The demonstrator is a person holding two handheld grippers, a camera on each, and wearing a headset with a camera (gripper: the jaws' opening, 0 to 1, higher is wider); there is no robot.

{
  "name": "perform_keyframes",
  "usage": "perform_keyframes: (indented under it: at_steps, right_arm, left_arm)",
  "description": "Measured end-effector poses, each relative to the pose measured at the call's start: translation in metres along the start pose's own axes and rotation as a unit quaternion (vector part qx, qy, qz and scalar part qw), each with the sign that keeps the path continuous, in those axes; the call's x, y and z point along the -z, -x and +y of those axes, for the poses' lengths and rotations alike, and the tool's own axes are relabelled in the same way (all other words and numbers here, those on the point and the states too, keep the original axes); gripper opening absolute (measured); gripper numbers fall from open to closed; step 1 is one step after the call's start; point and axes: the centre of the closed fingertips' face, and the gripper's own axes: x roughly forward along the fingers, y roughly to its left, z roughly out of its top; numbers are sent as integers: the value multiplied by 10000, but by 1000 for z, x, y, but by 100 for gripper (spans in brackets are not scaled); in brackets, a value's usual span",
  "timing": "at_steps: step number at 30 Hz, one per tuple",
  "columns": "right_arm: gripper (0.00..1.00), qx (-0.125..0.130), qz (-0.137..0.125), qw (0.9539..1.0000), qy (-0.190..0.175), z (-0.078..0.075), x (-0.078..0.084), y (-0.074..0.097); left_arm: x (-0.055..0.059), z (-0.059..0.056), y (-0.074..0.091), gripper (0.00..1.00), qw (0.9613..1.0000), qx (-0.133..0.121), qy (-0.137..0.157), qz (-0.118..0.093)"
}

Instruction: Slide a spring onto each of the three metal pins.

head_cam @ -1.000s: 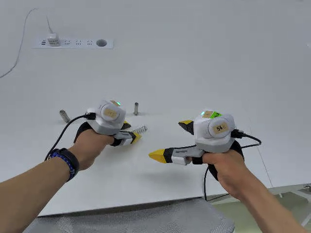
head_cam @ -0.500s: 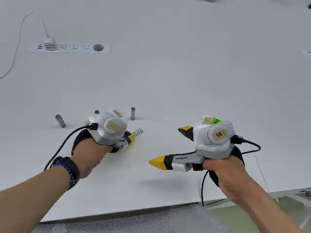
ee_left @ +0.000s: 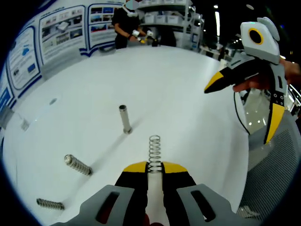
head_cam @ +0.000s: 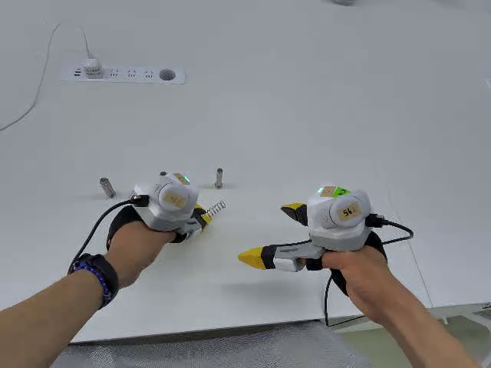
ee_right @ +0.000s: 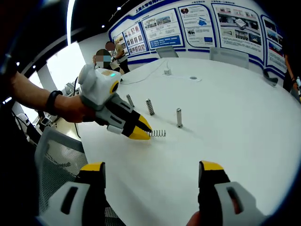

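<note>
My left gripper [head_cam: 201, 217] is shut on one end of a small coil spring [ee_left: 154, 150], which sticks out ahead of its yellow tips just above the white table. A bare metal pin [ee_left: 125, 119] stands upright a short way beyond the spring's free end, also seen as the bare pin [head_cam: 219, 178]. Two other pins wear springs, the nearer one [ee_left: 77, 165] and the farther one [ee_left: 50, 204]. My right gripper [head_cam: 270, 233] is open and holds nothing, off to the right of the spring. From the right gripper view the held spring [ee_right: 157, 133] lies level, short of the bare pin [ee_right: 179, 117].
A white power strip [head_cam: 123, 74] with a plugged charger and cable lies at the far left of the table [head_cam: 307, 115]. The table's near edge runs just below my hands, with a grey mesh chair [head_cam: 230, 349] under it. People stand far behind in the room.
The head view has shifted slightly. Both grippers stay in about the same places, the left still shut on the spring near the bare pin, the right still open.
</note>
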Motion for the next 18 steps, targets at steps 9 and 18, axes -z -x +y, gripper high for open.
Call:
perform_keyframes:
  at_steps: [9,18]
  right_arm:
    - [81,-79,-18,10000,29,3,-2,-1]
    - [76,-167,-95,9998,-11,7,-8,-1]
  left_arm:
    - [-1,9,30,10,9998,-133,-99,-106]
    - [-2,12,52,10,9997,-106,-31,-240]
